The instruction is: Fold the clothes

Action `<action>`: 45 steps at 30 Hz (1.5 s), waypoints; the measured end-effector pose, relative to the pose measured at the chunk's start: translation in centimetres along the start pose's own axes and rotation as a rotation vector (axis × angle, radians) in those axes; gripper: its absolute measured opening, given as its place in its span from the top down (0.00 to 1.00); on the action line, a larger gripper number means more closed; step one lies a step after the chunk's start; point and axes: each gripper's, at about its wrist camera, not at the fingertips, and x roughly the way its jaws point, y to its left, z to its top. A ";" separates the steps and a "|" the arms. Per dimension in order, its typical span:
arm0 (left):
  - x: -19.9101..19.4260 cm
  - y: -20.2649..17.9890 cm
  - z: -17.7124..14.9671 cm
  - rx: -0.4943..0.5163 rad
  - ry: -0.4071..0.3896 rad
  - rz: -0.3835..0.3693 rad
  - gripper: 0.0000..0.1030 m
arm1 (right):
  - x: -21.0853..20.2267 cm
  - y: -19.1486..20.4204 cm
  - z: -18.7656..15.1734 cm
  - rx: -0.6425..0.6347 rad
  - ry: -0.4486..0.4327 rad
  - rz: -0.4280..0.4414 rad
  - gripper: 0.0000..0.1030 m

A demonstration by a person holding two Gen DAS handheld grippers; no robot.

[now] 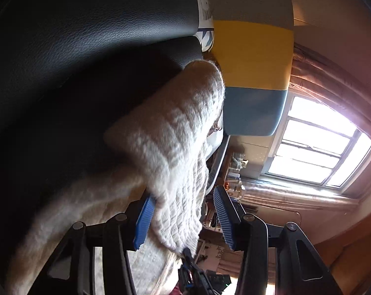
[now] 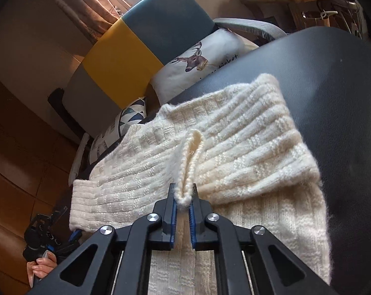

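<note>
Knitted cream sweater (image 2: pixel 210 142) is bunching where your right gripper (image 2: pixel 184 198) is pinching its ridge; your left gripper (image 1: pixel 183 213) is gaping slack, so be drawing evenly.

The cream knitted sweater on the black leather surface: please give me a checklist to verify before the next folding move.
1. Right gripper pinches a ridge of the cream knitted sweater: ok.
2. Left gripper holds cloth: not ok, its jaws stand open, with the ribbed cuff hanging loose between them.
3. Sleeve folded across the body: ok.
4. Sweater fully on the black leather surface: not ok, the cuff overhangs the edge.
5. Layers under the fold lie flat: cannot tell.
</note>
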 end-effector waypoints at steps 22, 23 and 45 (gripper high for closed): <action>2.9 -0.1 0.0 0.049 -0.031 0.000 0.54 | -4.4 4.7 7.2 -0.101 -0.132 0.098 0.94; 2.7 -0.3 0.2 0.044 -0.049 -0.007 0.53 | -4.9 5.4 7.6 -0.117 -0.145 0.111 0.94; 1.2 1.7 1.9 0.032 -0.147 -0.002 0.82 | 1.2 -3.4 3.2 0.037 0.006 -0.048 0.94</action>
